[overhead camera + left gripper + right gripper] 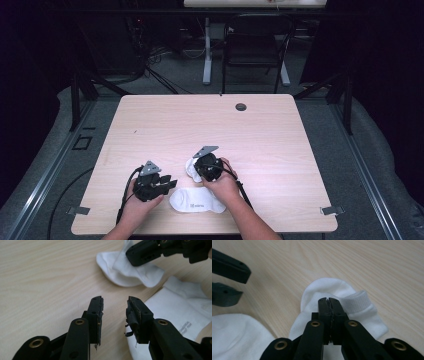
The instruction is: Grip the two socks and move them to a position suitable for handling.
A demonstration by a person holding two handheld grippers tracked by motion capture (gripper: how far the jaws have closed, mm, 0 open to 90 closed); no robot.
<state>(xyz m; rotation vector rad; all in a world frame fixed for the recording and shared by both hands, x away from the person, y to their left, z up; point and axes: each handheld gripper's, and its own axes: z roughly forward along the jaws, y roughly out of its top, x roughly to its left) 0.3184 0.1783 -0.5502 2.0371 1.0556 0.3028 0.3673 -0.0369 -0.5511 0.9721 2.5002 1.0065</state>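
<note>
Two white socks lie near the table's front edge. The smaller sock (191, 167) (329, 287) (130, 272) is folded over on itself, its ribbed cuff (359, 300) turned up. My right gripper (202, 170) (328, 301) is shut on a fold of this sock, jaws pressed together. The larger sock (196, 201) (180, 305) (234, 337) lies flat with small grey print on it. My left gripper (170, 183) (115, 303) is open just left of the flat sock, low over the wood, nothing between its jaws. Its right fingertip (135, 307) hangs over the flat sock's edge.
The light wooden table (210, 125) has a round grommet (241, 106) at the back. A black chair (255, 45) and a white desk leg (207, 55) stand beyond the far edge. Metal clips (331, 210) sit at the front corners.
</note>
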